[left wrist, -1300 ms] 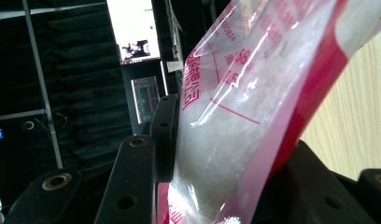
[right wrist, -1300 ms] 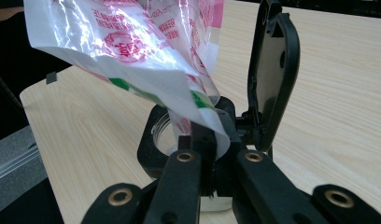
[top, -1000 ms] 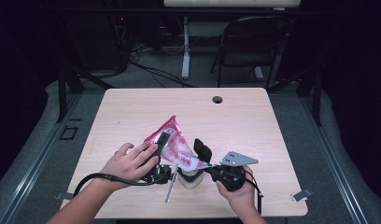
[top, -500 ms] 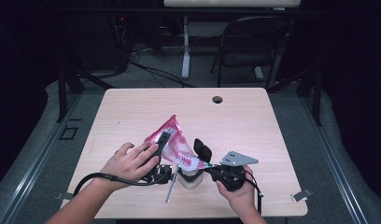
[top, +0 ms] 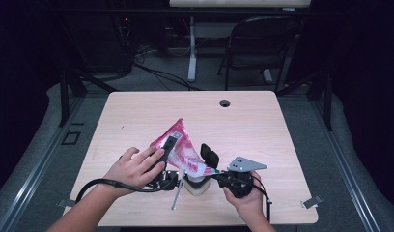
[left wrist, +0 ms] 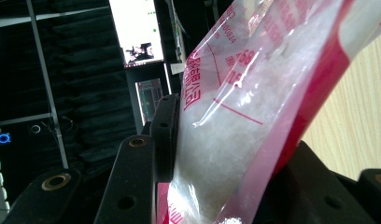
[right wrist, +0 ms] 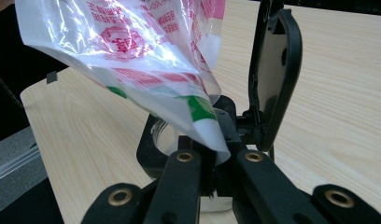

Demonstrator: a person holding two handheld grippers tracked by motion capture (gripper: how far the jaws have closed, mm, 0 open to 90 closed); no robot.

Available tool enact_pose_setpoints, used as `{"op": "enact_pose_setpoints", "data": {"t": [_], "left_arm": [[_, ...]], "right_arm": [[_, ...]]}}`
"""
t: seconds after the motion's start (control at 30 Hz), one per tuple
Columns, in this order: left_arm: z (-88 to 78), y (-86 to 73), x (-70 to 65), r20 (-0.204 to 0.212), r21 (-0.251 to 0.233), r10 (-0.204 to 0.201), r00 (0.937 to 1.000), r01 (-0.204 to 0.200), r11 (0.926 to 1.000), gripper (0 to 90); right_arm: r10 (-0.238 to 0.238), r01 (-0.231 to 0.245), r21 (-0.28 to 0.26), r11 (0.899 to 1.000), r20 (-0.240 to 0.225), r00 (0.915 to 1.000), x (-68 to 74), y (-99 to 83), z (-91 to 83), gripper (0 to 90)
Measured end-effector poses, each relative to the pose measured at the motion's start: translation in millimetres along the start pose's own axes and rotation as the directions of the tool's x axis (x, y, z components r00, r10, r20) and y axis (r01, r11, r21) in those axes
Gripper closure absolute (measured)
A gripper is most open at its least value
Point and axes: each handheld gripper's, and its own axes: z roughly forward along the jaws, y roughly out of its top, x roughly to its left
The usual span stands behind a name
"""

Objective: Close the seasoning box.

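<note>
At lower centre, I had the left gripper [top: 170,145] pinching the tilted red-printed bag [top: 183,152] while the right gripper [top: 208,175] clamped its corner over the container [top: 196,186], apparently for pouring.

A pale wooden tabletop [top: 262,125] stands on grey carpeted floor [top: 55,111]; a black metal folding chair [top: 258,43] sits upper right amid darkness.
</note>
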Motion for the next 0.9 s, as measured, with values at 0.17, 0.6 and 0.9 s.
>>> {"op": "enact_pose_setpoints", "data": {"t": [0.17, 0.6, 0.9], "left_arm": [[-0.2, 0.1, -0.3, -0.001, 0.001, 0.006, 1.0000, -0.006, 1.0000, 65.2], [0.1, 1.9, 0.1, -0.008, 0.000, 0.016, 0.9998, -0.016, 0.9999, 64.9], [-0.4, 2.3, 1.4, -0.008, 0.003, 0.031, 0.9995, -0.031, 0.9995, 64.5]], "right_arm": [[-0.003, 0.003, 0.006, 1.000, -0.003, 1.0000, 0.8, -0.6, 1.5, 89.8], [0.000, 0.000, 0.008, 1.000, -0.001, 1.0000, 0.4, -1.0, 2.5, 89.8], [0.000, 0.000, 0.007, 1.000, -0.001, 1.0000, 0.7, -1.1, 2.8, 89.8]]}}
